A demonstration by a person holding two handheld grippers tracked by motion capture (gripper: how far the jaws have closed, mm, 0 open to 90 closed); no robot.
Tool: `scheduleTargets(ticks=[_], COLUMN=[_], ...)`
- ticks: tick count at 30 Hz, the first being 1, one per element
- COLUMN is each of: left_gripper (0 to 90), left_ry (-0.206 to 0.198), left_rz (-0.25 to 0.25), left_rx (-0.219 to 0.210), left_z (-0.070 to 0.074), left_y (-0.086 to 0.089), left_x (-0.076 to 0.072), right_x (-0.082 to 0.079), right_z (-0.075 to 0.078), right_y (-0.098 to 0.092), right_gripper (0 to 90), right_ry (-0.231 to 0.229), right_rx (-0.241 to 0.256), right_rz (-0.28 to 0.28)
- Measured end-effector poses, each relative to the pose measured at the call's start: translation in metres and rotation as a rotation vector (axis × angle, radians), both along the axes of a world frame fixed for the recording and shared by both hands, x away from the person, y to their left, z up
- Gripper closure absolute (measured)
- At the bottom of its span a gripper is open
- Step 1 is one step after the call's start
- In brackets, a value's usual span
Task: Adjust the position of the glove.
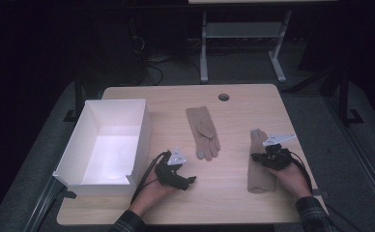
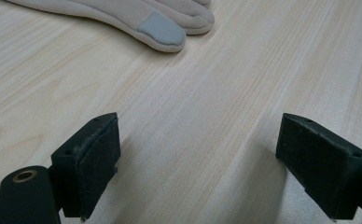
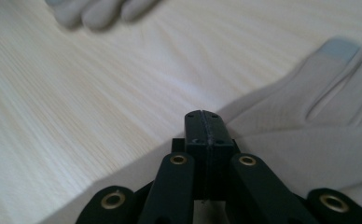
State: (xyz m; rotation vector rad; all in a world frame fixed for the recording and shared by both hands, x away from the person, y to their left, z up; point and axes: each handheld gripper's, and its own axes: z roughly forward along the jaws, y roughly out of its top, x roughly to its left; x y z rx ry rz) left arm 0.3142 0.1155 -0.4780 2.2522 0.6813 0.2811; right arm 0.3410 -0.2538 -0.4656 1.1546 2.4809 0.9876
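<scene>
Two beige gloves lie flat on the wooden table (image 1: pixel 234 111). One glove (image 1: pixel 202 131) rests mid-table with its fingers toward me; its grey-padded fingertip (image 2: pixel 163 31) lies ahead of my left gripper (image 2: pixel 198 168). That left gripper (image 1: pixel 185 181) sits low over bare wood, jaws wide open, nothing between them. The second glove (image 1: pixel 259 166) lies lengthwise at the right, seen close as the right glove (image 3: pixel 309 135). My right gripper (image 1: pixel 264 157) hovers right over its middle, and the right gripper (image 3: pixel 206 126) is shut, with no fabric showing between its jaws.
An open white box (image 1: pixel 106 145) stands on the left part of the table, beside my left hand. A round cable hole (image 1: pixel 223 97) is near the far edge. A desk frame (image 1: pixel 243 43) stands on the dark floor beyond the table.
</scene>
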Motion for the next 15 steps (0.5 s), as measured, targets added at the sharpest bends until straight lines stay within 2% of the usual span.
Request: scheduleTargets(ticks=[2, 8, 15], left_gripper=[13.1, 13.1, 13.1], left_ry=[0.000, 0.000, -0.005], left_rz=[0.000, 0.000, -0.002], left_rx=[0.000, 0.000, 0.002], left_z=[0.000, 0.000, 0.000], left_y=[0.000, 0.000, 0.000], left_x=[0.000, 0.000, 0.000], right_x=[0.000, -0.003, -0.008], right_z=[-0.002, -0.003, -0.003], right_y=[-0.002, 0.000, 0.014], right_gripper=[90.0, 90.0, 90.0], right_ry=[-0.001, 0.002, 0.007], right_rx=[0.023, 0.038, 0.038], right_rz=[-0.006, 0.001, 0.069])
